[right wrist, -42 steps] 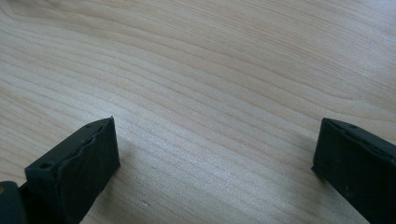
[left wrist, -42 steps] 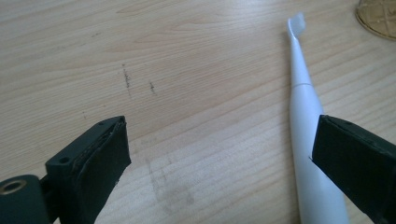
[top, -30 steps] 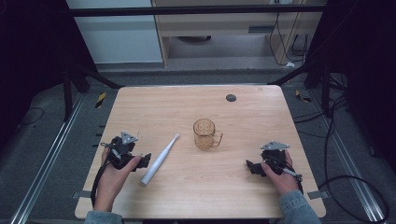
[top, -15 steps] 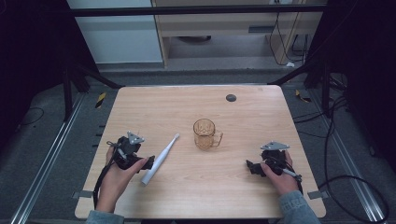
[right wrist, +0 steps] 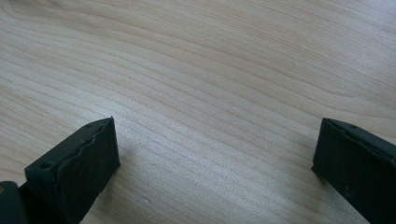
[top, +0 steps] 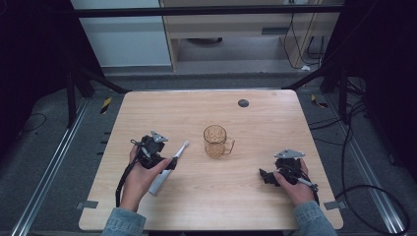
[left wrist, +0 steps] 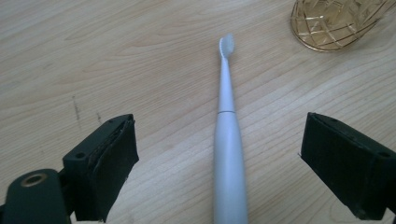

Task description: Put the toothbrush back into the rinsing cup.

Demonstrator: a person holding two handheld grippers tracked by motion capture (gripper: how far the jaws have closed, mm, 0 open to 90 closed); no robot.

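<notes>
The left gripper [left wrist: 219, 158] is now straddling the toothbrush [left wrist: 227, 140], its fingers spread wide on either side after edging closer. The toothbrush is lying flat on the table [top: 255, 123], just left of the amber mug [top: 216, 141]. Right of the mug, the right gripper [top: 268, 176] is staying open.

toothbrush [top: 168, 162] on table [top: 255, 206] left of cup [top: 216, 141], left gripper [top: 169, 163] over its handle, right gripper [top: 264, 176] far right

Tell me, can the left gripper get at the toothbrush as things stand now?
Probably yes. The left gripper is open, and the toothbrush lies flat on the table between its jaws, with nothing on top. The cup stands apart, beyond the brush head.
</notes>
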